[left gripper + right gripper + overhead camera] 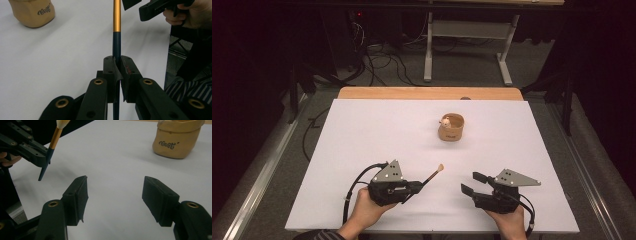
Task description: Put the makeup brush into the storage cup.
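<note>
I have the brush clamped between my left gripper's 2 fingers, its dark handle pinched and the bristle tip pointing up and away toward the pouch, well beyond the fingers on the worktop. Dropping it in the pouch looks still to do. My right gripper hovers level nearby, fingers apart, nothing between them.

My brush had a glossy gold metal ferrule; the pouch looked soft tan leather, the counter matt white.
</note>
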A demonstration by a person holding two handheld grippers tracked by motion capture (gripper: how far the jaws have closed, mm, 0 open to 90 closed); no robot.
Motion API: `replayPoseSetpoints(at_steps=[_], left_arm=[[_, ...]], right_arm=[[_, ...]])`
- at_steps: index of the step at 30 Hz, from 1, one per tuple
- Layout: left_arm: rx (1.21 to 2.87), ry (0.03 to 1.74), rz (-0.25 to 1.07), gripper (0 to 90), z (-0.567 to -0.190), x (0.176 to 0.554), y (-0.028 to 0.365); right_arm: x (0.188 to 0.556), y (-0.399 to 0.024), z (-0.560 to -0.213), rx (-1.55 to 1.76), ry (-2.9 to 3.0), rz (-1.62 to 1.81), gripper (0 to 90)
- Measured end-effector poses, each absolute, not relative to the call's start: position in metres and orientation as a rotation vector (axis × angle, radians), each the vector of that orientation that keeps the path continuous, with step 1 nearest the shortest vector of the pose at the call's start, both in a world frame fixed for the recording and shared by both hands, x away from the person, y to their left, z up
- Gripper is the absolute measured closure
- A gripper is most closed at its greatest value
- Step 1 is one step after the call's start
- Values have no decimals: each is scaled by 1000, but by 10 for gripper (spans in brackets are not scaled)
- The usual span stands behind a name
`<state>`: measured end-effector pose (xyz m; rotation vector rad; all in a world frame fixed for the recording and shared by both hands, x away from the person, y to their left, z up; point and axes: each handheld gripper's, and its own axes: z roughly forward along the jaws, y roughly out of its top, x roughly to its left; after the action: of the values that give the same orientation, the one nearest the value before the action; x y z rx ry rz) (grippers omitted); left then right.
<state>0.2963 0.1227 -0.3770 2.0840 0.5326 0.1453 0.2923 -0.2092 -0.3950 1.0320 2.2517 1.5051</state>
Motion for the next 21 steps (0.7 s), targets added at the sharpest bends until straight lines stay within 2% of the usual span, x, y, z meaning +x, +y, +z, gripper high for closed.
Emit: replayPoseSetpoints(at_steps=[21], left_arm=[[2080, 502, 171, 833, -378, 297, 109]], right_arm=[[294, -186, -389, 966, 2300, 1574, 478]])
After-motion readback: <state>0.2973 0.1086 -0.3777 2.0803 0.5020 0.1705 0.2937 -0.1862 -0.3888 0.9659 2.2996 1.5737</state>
